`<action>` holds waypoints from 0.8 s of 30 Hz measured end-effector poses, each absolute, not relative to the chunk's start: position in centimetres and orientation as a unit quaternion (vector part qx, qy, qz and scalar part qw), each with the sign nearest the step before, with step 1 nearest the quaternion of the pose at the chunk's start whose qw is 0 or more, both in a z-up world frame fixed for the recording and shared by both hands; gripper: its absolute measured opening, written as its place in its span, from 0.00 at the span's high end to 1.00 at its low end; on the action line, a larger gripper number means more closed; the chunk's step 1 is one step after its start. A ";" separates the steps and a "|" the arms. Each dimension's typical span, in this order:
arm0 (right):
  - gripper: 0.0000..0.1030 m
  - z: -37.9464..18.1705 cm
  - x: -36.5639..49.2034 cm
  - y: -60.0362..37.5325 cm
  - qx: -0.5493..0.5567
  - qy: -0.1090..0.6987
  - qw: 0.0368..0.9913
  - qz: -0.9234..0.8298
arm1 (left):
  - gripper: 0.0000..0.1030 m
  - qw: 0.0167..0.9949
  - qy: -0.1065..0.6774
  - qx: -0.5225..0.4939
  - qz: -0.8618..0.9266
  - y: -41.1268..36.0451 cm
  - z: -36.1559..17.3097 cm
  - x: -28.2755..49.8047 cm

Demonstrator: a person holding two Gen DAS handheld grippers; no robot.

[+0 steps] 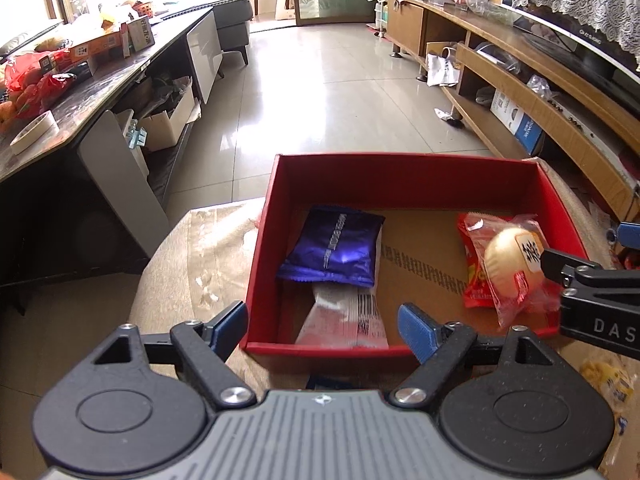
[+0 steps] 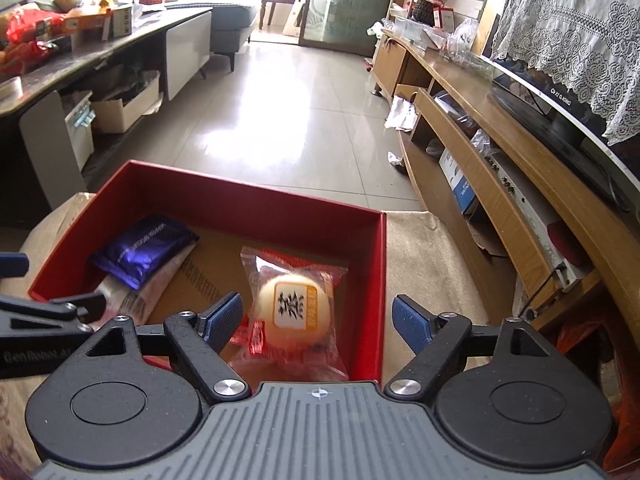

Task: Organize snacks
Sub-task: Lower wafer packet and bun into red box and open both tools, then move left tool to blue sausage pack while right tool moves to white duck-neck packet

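Inside the red box (image 1: 400, 178), at twelve o'clock from both your grippers, the snacks already lay sorted to two sides. You had the purple pack (image 1: 334, 244) at the box's nine o'clock side, resting on a silver pack (image 1: 348, 316) whose barcode end pointed to six. The bun (image 2: 294, 306), in its clear wrapper, sat at the three o'clock side on a red wrapper (image 1: 474, 280). That split left the middle of the cardboard floor bare, likely so each hand could drop on its own side without crossing.

Your left gripper (image 1: 322, 326) stood wide open with nothing held; the silver pack lay below its gap, but the pads did not press it. Your right gripper (image 2: 318, 318) was open as wide and empty too, poised above the bun, one pad just beside the wrapper without pinching it.

Each gripper's tip reached into the other's view, so the two hands were near and could have clashed over the box. Its near wall stood between you and the packs. A yellow pack (image 1: 612, 380) lay outside at four o'clock in the left view, blurred, perhaps yet to be sorted. Beyond were the floor, a cluttered table (image 1: 104, 80) at ten and a TV stand (image 2: 480, 92) at two.
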State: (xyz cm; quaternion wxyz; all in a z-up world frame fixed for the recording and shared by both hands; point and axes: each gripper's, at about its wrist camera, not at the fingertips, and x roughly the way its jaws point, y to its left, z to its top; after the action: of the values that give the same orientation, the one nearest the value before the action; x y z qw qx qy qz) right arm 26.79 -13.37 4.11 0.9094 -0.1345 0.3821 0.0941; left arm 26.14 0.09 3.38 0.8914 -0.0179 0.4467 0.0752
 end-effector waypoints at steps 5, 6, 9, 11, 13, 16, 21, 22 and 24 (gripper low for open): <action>0.16 3.9 25.3 -14.1 -0.129 0.394 0.905 0.100 | 0.23 0.886 0.459 -0.011 0.067 0.0 2.7 24.4; 0.16 3.8 24.9 -14.2 -0.134 0.395 0.903 0.100 | 0.23 0.884 0.463 -0.009 0.065 -0.1 2.4 24.0; 0.16 3.3 23.9 -14.4 -0.143 0.403 0.898 0.104 | 0.23 0.876 0.479 -0.016 0.055 -0.4 1.5 23.1; 0.16 3.1 23.4 -14.7 -0.144 0.409 0.895 0.107 | 0.23 0.871 0.488 -0.023 0.048 -0.6 0.9 22.9; 0.16 2.9 23.0 -15.1 -0.146 0.416 0.892 0.105 | 0.23 0.868 0.493 -0.025 0.045 -1.0 0.4 23.1; 0.16 2.9 22.6 -15.8 -0.142 0.417 0.892 0.102 | 0.23 0.864 0.498 -0.036 0.057 -1.7 -0.6 24.0; 0.16 2.5 22.6 -16.3 -0.140 0.422 0.890 0.099 | 0.23 0.855 0.508 -0.057 0.082 -2.5 -2.4 25.5; 0.16 2.5 22.6 -16.3 -0.140 0.422 0.890 0.099 | 0.23 0.853 0.510 -0.058 0.091 -2.7 -2.8 25.7; 0.16 2.4 22.7 -16.4 -0.138 0.425 0.889 0.102 | 0.23 0.850 0.513 -0.068 0.103 -2.7 -3.5 26.0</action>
State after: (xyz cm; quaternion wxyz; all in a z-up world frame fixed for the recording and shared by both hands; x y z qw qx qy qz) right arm 22.73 -16.38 2.36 0.8890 -0.1384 0.4245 0.1016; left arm 26.00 -2.72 -3.46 0.8495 -0.0678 0.5131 0.1026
